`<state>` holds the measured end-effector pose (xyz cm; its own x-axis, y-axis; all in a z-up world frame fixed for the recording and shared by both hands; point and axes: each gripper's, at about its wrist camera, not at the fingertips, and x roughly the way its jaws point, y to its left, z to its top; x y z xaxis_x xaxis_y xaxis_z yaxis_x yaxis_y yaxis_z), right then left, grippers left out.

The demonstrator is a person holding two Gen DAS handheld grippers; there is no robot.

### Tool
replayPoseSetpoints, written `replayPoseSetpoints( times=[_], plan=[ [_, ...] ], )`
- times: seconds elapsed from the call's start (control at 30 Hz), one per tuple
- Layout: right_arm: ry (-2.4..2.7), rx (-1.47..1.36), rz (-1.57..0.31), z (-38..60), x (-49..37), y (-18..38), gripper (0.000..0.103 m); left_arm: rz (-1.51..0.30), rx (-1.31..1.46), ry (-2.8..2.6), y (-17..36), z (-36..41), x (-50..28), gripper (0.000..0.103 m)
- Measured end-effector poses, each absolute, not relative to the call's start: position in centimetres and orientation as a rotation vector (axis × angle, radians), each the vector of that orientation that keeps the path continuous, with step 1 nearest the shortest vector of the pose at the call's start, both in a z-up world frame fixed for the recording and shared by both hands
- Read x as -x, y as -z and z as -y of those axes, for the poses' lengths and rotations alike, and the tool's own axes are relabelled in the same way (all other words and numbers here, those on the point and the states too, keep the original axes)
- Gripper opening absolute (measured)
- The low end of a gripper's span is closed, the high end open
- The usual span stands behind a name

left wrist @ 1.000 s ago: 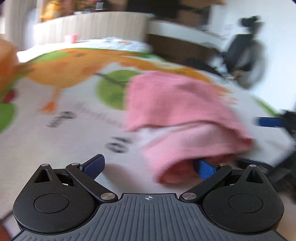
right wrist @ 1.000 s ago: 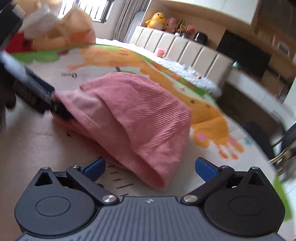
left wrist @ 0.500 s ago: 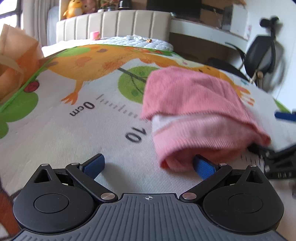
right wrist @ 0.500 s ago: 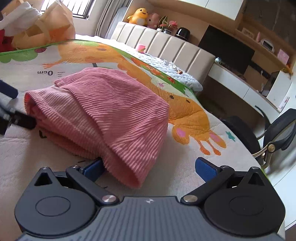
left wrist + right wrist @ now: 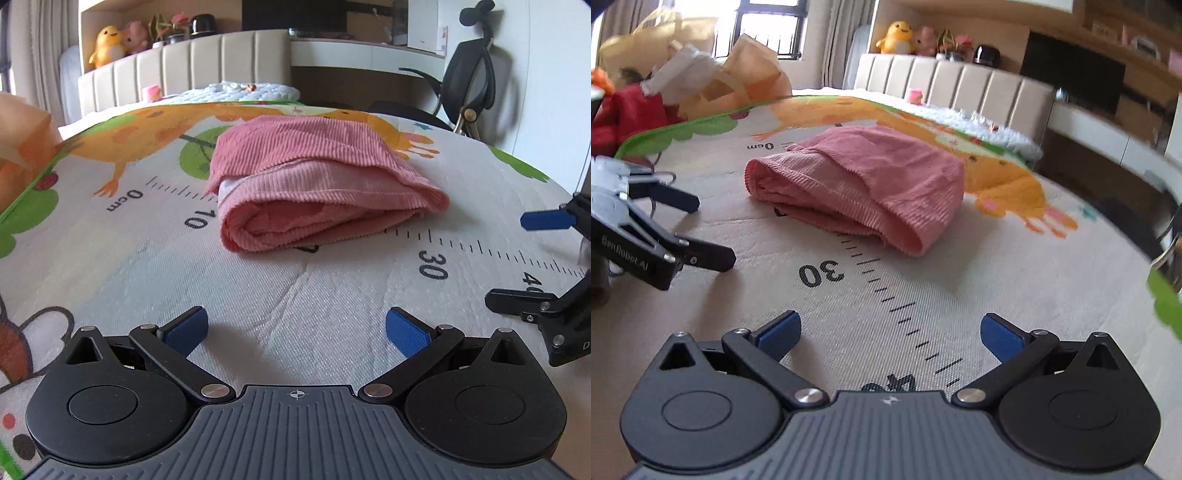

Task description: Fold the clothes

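A pink ribbed garment (image 5: pixel 317 184) lies folded into a thick bundle on the printed play mat (image 5: pixel 258 295); it also shows in the right wrist view (image 5: pixel 860 184). My left gripper (image 5: pixel 295 330) is open and empty, pulled back from the bundle's near edge. My right gripper (image 5: pixel 890 332) is open and empty, also set back from the garment. The right gripper appears at the right edge of the left wrist view (image 5: pixel 517 258), and the left gripper at the left edge of the right wrist view (image 5: pixel 705 229).
The mat carries a printed ruler (image 5: pixel 905 317) and an orange giraffe picture (image 5: pixel 147 136). Bags and a red item (image 5: pixel 683 85) stand at the mat's far left. A padded headboard (image 5: pixel 184 77) and an office chair (image 5: pixel 469 85) stand beyond.
Both grippers have drawn back from the pink bundle, where their fingers were at or under its edges. The garment now rests flat and untouched on the mat.
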<state>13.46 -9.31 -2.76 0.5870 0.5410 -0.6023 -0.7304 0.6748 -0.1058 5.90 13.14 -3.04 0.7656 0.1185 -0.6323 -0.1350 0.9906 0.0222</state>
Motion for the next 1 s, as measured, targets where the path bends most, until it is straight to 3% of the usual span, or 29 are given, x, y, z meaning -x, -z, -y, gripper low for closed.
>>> replayPoseSetpoints(
  times=[0.1,1.0],
  plan=[
    [-0.797,0.257,-0.65,10.15,-15.06,3.06,0.103,-0.679,0.027,-0.137,3.07,-13.27,-5.97,0.103],
    [-0.788,0.275,-0.647,10.24,-14.58,2.97,0.103,-0.665,0.03,-0.125,3.16,-13.46,-5.87,0.103]
  ],
)
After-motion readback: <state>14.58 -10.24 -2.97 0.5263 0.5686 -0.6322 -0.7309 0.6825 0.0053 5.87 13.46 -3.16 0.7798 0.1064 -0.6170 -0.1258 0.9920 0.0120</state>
